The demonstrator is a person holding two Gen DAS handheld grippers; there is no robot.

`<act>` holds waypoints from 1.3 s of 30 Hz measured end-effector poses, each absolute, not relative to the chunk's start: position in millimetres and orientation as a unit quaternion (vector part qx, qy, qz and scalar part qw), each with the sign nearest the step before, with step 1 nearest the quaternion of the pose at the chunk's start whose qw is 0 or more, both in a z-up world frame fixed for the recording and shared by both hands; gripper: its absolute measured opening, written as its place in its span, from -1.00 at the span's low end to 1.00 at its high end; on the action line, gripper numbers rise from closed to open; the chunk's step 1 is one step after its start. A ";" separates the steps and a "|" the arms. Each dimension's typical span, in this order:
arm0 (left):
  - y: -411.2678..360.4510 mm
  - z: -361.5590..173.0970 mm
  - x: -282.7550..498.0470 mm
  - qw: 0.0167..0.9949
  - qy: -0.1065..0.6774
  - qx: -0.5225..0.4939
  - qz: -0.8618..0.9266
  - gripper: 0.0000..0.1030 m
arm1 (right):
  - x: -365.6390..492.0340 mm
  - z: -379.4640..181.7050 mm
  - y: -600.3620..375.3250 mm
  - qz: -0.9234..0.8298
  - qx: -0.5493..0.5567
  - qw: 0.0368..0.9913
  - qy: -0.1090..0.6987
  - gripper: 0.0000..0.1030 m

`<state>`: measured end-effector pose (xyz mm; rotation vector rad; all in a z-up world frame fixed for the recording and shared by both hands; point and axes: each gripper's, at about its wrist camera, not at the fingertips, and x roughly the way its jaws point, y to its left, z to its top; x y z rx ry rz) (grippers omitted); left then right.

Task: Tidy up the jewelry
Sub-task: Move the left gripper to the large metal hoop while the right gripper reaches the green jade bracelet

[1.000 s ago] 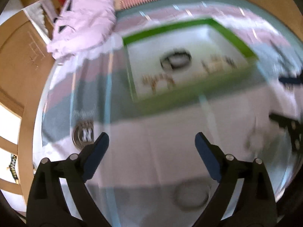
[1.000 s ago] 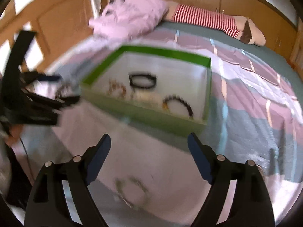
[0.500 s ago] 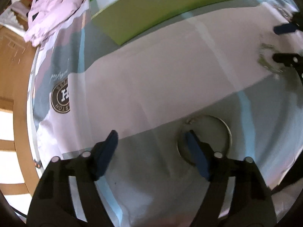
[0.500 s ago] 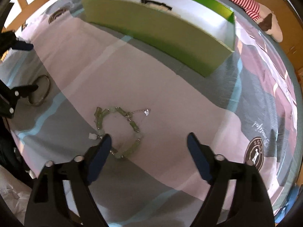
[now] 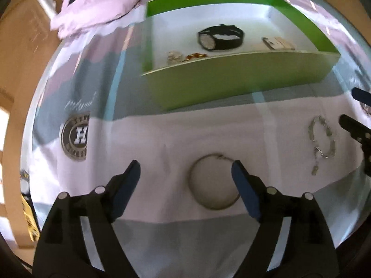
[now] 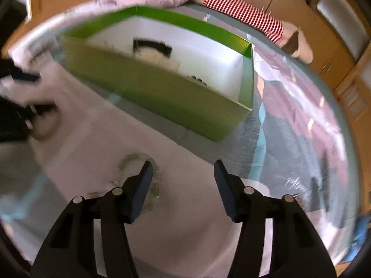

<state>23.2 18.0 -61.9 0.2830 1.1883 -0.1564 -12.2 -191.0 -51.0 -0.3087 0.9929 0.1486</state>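
A green box (image 5: 231,78) with a white floor lies on the bedspread; it also shows in the right wrist view (image 6: 162,92). Inside lie a black watch (image 5: 220,37) and small jewelry pieces. A thin ring bangle (image 5: 213,181) lies on the cloth between the fingers of my open, empty left gripper (image 5: 185,176), close to the right finger. A pale green bead bracelet (image 5: 322,136) lies to the right; in the right wrist view this bracelet (image 6: 153,180) sits partly under the left finger of my open, empty right gripper (image 6: 183,173).
A pink garment (image 5: 99,4) is heaped behind the box. A red-striped soft toy (image 6: 243,16) lies at the back right. A round logo (image 5: 75,136) is printed on the bedspread to the left. Wooden furniture surrounds the bed.
Both grippers tipped down to the cloth and then rose and pulled back. The bangle now lies between the left fingers, and the bead bracelet sits at the right gripper's left finger.
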 end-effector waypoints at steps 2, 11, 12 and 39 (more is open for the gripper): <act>27.7 -64.7 26.3 0.812 0.570 0.108 -0.067 0.60 | -13.9 -37.9 -201.2 0.084 -0.105 0.873 0.469 0.32; 19.0 -76.1 23.3 0.801 0.581 0.111 -0.088 0.60 | -8.7 -61.3 -199.8 0.092 -0.012 0.834 0.543 0.41; 15.8 -76.4 21.0 0.800 0.581 0.115 -0.093 0.61 | -9.2 -63.2 -198.0 0.097 -0.009 0.831 0.548 0.41; 9.9 -76.5 23.7 0.809 0.570 0.120 -0.074 0.83 | -13.5 -65.1 -181.6 0.091 -0.037 0.836 0.540 0.55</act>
